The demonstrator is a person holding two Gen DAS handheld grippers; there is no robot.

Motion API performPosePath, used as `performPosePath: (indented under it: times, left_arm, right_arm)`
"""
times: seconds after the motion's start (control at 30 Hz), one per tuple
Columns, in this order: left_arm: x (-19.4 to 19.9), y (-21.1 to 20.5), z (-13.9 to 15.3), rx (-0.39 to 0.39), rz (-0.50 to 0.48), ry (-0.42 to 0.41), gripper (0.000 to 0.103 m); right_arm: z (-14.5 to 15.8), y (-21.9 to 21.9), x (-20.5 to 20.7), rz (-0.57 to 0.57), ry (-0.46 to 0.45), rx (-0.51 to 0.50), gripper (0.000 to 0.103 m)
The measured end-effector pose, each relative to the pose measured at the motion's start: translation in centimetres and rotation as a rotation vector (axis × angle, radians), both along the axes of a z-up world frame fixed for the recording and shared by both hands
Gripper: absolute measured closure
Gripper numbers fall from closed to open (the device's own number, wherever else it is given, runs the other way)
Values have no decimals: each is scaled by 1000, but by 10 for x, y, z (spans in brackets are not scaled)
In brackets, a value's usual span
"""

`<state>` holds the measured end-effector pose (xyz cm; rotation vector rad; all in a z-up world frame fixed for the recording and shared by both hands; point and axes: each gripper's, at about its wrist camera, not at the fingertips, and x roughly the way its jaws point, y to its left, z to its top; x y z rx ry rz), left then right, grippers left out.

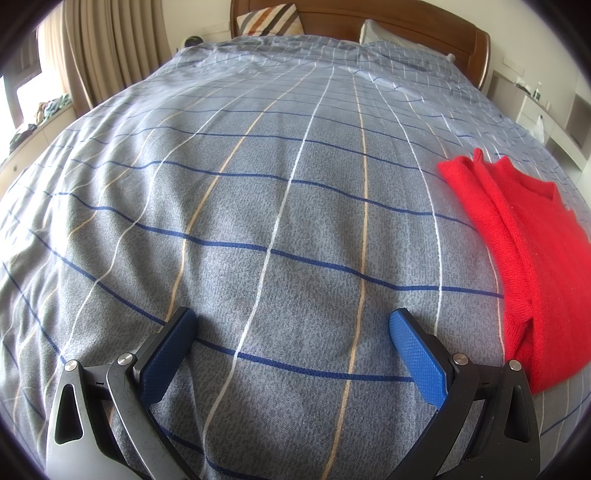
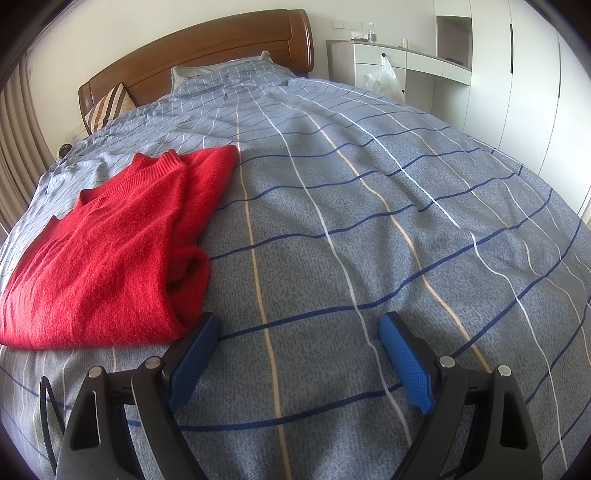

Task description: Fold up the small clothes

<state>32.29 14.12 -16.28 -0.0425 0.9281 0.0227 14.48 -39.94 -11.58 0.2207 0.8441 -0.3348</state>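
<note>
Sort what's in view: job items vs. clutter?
Job:
- red sweater, folded on the bed cover
- left gripper, open
- right gripper, open

Lying about:
- striped cushion
- grey pillow
- plastic bag
- water bottle

Left hand-held gripper point(image 1: 291, 334): two black, curved arms with triangular cut-outs, round silver pivot screws at the linkage joints, blue pads point(image 1: 417, 360) with a fine diamond texture. Left arm's surface shows scuffed, greyish wear. Right hand-held gripper point(image 2: 299, 338): same build, same blue textured pads; a thin black looped cable point(image 2: 46, 400) beside its left arm.
</note>
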Motion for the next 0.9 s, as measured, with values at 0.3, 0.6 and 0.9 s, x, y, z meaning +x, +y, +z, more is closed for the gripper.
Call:
performPosePath:
  times: [0.3,0.6,0.9]
  left_arm:
    - [0,0,0,0,0,0,0]
    - [0,0,0,0,0,0,0]
    - [0,0,0,0,0,1,0]
  right_arm:
    - [0,0,0,0,0,1,15]
    - [2,-1,-2,2,-9,17,15]
    - [0,-6,-5,16,-36,64,12]
